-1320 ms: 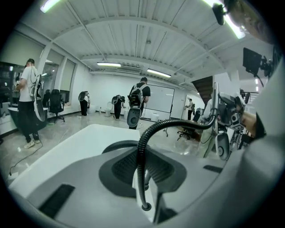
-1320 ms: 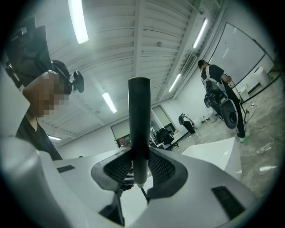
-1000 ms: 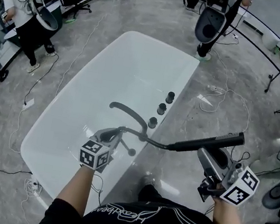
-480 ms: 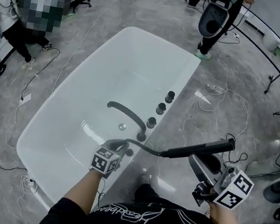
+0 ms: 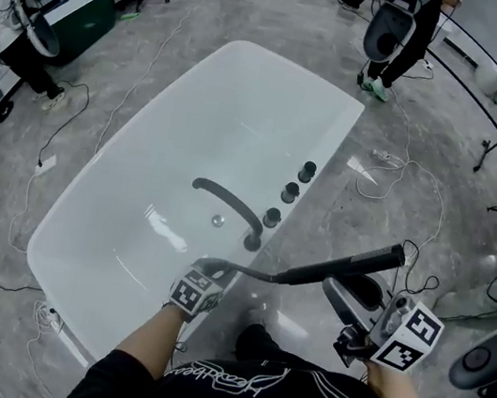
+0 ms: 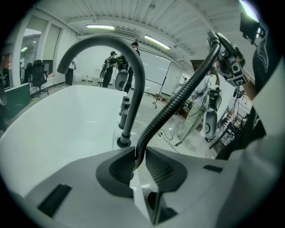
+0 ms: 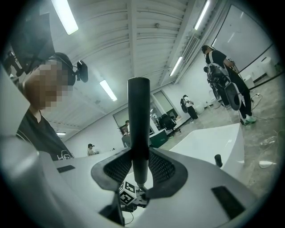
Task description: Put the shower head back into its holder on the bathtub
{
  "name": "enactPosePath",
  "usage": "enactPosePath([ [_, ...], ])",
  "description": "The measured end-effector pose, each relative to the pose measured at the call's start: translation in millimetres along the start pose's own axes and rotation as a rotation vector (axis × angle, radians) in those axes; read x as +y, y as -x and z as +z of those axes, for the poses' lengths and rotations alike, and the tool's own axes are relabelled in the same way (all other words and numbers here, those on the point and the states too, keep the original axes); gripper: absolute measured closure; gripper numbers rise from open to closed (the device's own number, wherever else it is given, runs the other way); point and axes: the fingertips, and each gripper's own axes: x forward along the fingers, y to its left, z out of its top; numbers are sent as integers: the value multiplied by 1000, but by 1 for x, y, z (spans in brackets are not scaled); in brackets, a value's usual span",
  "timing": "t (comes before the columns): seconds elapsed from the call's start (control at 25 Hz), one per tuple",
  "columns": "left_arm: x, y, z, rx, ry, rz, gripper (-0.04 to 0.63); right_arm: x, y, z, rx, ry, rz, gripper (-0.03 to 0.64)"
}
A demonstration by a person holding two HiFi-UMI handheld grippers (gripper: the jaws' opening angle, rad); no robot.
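Where the head view looks down, a white bathtub (image 5: 130,220) lies slantwise on a grey floor (image 5: 404,183) strewn with cables (image 5: 396,172). A dark curved faucet (image 5: 228,204) and three dark knobs (image 5: 290,192) stand on the tub's right rim. The left gripper (image 5: 215,269) is down at the near part of that rim, just beside the foot of the faucet, with its jaws closed on the dark hose (image 5: 250,274). The hose runs right to the shower head (image 5: 347,263), a dark rod held in the air beside the tub, above the floor, by the right gripper (image 5: 352,288).

In the left gripper view, the left gripper (image 6: 136,158) has its two jaws nearly together, pinching the ribbed hose (image 6: 178,100) between the pads. The hose climbs up and to the right to the right gripper (image 6: 231,62). The faucet (image 6: 133,80) arches just behind the jaws, with the bathtub (image 6: 58,129) to its left and the knobs (image 6: 125,107) behind it.

In the right gripper view, the right gripper (image 7: 139,171) has its jaws clamped on the shower head (image 7: 138,120), which stands straight up between the pads. The bathtub (image 7: 213,140) shows to the right, with one knob (image 7: 218,160) on its rim
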Motion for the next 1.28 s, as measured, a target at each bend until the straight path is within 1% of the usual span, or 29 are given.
enactPosePath([
  [0.08,-5,-3,-9,35,-11,-8,531,0,-6,-4,12,2,11,495],
  [0.2,-8,-5,-23,66,-1,-14,483,0,-16,-16,39,9,24,495],
  [0.28,-8,-4,-31,81,6,-14,437,-1,-23,-26,67,34,24,495],
  [0.4,-8,5,-35,71,27,-18,433,-3,-33,-41,114,79,24,495],
  [0.48,-7,17,-32,33,59,-15,433,-5,-41,-53,143,98,26,495],
  [0.56,-7,31,-26,-10,102,-24,434,-9,-50,-66,164,95,26,495],
  [0.68,-13,52,-8,-80,140,-44,434,-15,-60,-82,188,78,18,495],
  [0.76,-17,68,6,-132,168,-44,436,-18,-65,-92,203,83,13,495],
  [0.8,-18,77,13,-160,191,-46,450,-19,-69,-98,211,94,14,495],
  [0.92,-25,109,36,-261,249,-66,586,-21,-82,-116,242,148,18,495],
  [1.0,-32,129,50,-316,250,-79,591,-21,-90,-127,266,185,25,495],
  [1.08,-39,148,59,-355,233,-76,591,-21,-98,-140,295,232,38,495],
  [1.2,-45,177,67,-403,218,-66,591,-22,-115,-167,358,313,53,495],
  [1.28,-45,196,69,-422,211,-49,591,-25,-128,-184,396,335,56,495],
])
